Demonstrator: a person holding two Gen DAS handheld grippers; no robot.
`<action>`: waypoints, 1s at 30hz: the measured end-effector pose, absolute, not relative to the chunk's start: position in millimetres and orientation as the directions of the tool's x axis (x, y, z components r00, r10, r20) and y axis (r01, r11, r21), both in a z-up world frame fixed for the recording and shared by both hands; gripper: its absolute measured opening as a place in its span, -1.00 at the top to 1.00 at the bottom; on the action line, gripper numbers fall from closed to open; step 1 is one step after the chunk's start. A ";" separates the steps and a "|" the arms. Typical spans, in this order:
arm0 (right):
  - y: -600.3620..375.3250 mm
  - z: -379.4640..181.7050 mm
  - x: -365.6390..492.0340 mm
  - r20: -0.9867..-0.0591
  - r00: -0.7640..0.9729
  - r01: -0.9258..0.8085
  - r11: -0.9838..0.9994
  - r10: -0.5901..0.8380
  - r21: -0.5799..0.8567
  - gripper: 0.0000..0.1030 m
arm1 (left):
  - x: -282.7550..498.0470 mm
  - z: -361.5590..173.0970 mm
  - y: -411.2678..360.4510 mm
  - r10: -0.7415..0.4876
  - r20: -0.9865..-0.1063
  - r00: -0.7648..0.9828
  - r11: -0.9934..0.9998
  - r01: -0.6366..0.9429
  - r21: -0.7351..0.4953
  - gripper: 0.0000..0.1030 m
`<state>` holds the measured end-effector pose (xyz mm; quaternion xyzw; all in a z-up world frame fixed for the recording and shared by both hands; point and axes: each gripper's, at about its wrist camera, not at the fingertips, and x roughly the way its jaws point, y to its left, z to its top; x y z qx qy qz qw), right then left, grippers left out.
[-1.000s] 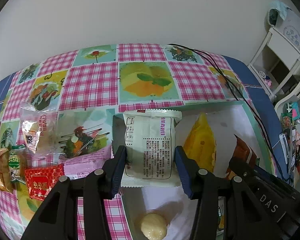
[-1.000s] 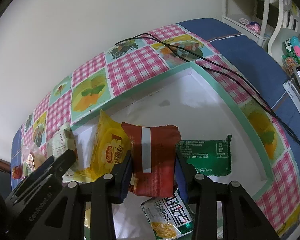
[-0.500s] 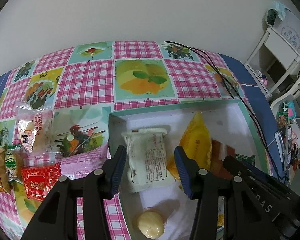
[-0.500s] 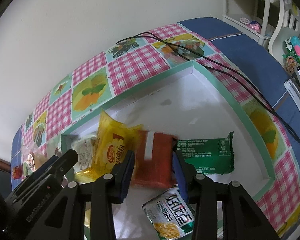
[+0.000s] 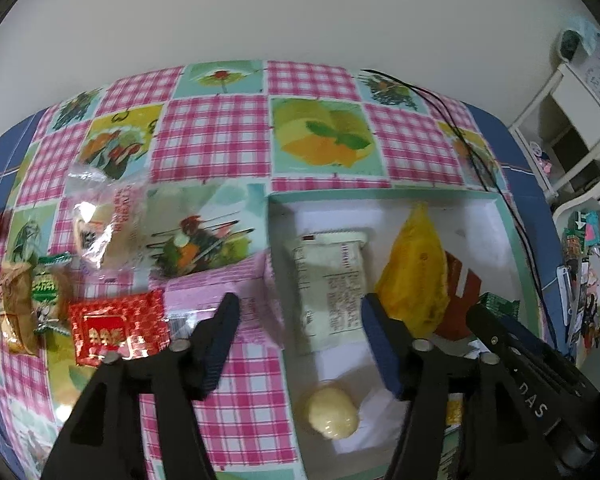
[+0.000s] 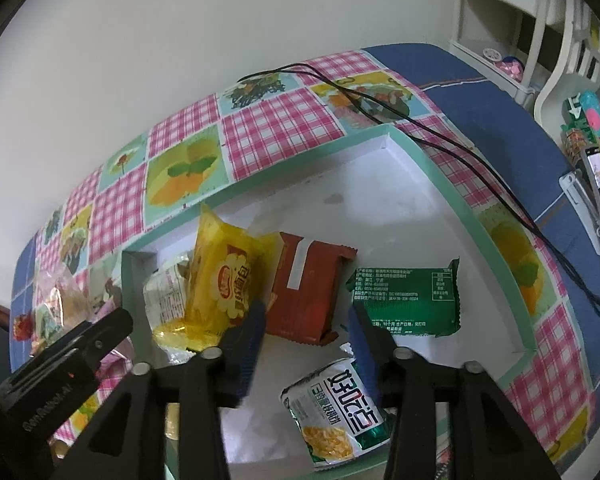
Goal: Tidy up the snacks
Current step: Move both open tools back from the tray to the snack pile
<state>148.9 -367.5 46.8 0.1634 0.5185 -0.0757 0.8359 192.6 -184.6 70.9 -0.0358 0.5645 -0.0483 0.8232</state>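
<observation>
**Both jaws loosed over the snack box**

My left gripper (image 5: 300, 332) has just been opening; its jaws stand apart, and the white packet (image 5: 332, 288) lies flat in the box between and beyond them, touched by neither pad. My right gripper (image 6: 306, 332) has just been opening too, jaws apart, with the red packet (image 6: 308, 292) lying free on the floor of the box (image 6: 460, 208) just past them.

Nearest in the left view, at 6 o'clock, sits a round, pale yellow bun (image 5: 332, 408), smooth and glossy; the right view does not show it. The right view alone shows a crinkled white-and-green foil bag (image 6: 340, 412) at 6 o'clock and a flat green packet (image 6: 404, 296) at 3 o'clock.

The puffy yellow packet (image 6: 224, 276) leans between white and red.

Only the left view shows the snacks outside the box, from 9 to 10 o'clock: a shiny red foil packet (image 5: 116, 324), a pink wrapper (image 5: 216, 296), a clear crinkly bag (image 5: 104, 224).

Farther off, the checked cloth (image 5: 220, 136) and a black cable (image 6: 440, 136).
</observation>
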 end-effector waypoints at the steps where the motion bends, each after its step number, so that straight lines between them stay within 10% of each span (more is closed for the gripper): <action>1: -366.2 47.1 148.3 -0.891 0.452 0.294 0.937 0.036 0.187 -0.40 | 192.1 70.8 -182.6 -0.118 -0.927 0.356 0.993 0.036 -0.112 -0.33; 7: -362.7 46.6 149.8 -0.894 0.448 0.277 0.948 0.018 0.158 -0.66 | 192.2 67.0 -170.1 -0.090 -0.931 0.354 0.995 0.001 -0.096 -0.74; 30: -348.2 51.4 132.2 -0.904 0.428 0.250 0.959 0.014 0.133 -1.00 | 156.1 79.7 -141.5 0.001 -0.916 0.402 0.998 -0.054 -0.023 -0.99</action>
